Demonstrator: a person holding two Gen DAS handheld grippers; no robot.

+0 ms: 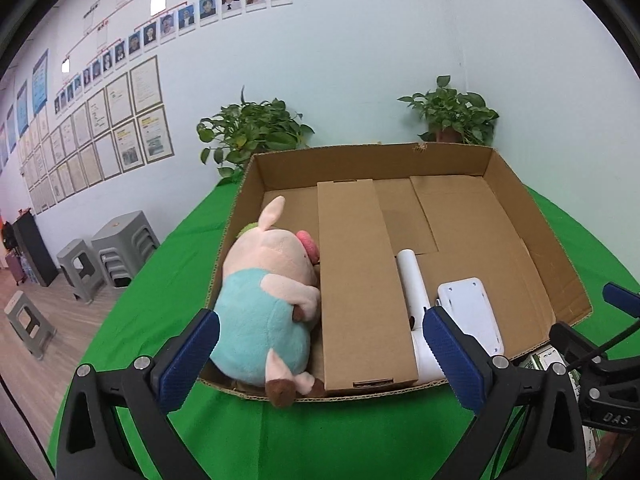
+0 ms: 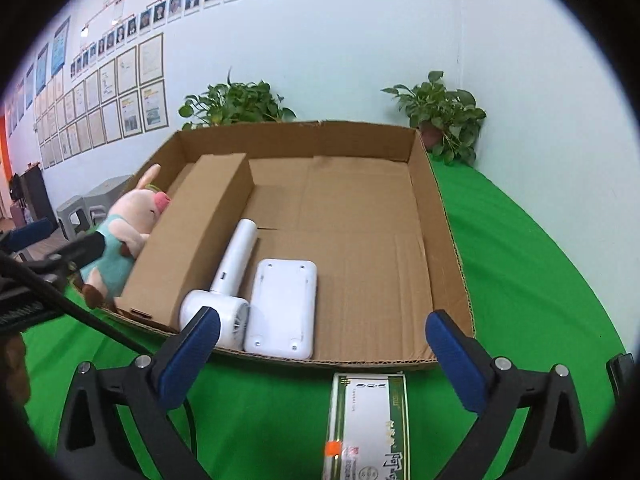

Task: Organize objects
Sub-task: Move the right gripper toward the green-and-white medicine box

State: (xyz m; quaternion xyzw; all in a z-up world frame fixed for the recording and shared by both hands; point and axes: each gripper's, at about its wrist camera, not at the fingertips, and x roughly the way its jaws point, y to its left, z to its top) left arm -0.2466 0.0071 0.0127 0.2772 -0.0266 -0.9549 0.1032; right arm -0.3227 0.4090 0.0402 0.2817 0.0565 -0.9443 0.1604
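A shallow cardboard box (image 1: 372, 150) stands on the green table. In its left compartment lies a plush pig (image 1: 264, 300) in a teal outfit, with its feet over the front rim. A cardboard divider (image 1: 356, 280) runs front to back beside the pig. To the right of the divider lie a white hair dryer (image 2: 236, 264) and a flat white device (image 2: 282, 308). My left gripper (image 1: 320, 320) is open in front of the pig and the divider, holding nothing. My right gripper (image 2: 323, 318) is open at the box's front rim (image 2: 320, 364). A green and white carton (image 2: 368, 420) lies on the cloth below it.
Two potted plants (image 1: 252, 128) (image 1: 452, 112) stand behind the box by the wall. Grey stools (image 1: 120, 240) are on the floor to the left. The green tablecloth (image 2: 520, 260) extends to the right of the box. The box's right half (image 2: 360, 220) holds nothing.
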